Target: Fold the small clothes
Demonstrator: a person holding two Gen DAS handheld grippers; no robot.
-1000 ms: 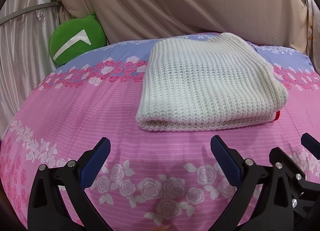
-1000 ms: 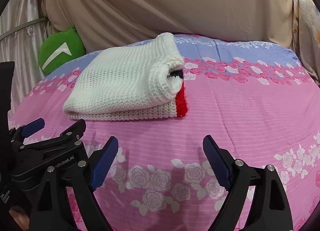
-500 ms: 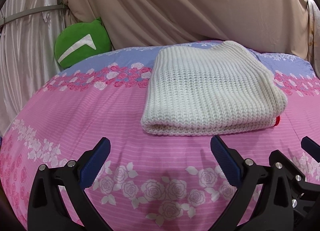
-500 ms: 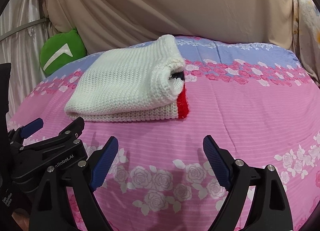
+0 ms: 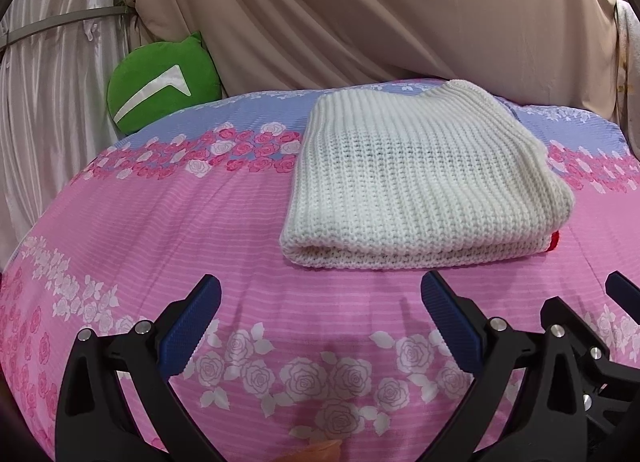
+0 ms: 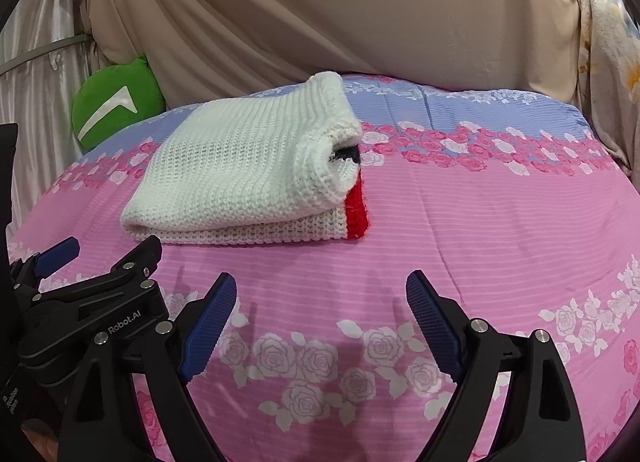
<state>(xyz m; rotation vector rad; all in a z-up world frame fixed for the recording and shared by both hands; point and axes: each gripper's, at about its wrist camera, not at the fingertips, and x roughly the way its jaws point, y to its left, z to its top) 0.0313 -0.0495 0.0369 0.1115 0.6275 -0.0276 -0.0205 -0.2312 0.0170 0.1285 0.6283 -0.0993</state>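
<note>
Soft, even indoor light fills both views, bright enough that colours stay vivid. The pink rose-printed bedsheet (image 5: 208,221) shows no glare, only faint shadows under the folded white knitted sweater (image 6: 240,165). Focus is crisp throughout. Fisheye curvature bulges the bed, and black vignetting darkens every corner.

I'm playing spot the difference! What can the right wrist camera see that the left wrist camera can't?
Only the right wrist view shows the sweater's open end, with its wide red band and a dark stripe tucked inside the fold, plus floral fabric at the far right.

Only the left wrist view shows the sweater's top as almost plain white, with just a tiny red corner.

Both show the folded white knit sweater, the pink rose bedspread, the green cushion, and both grippers open, left gripper and right gripper.
</note>
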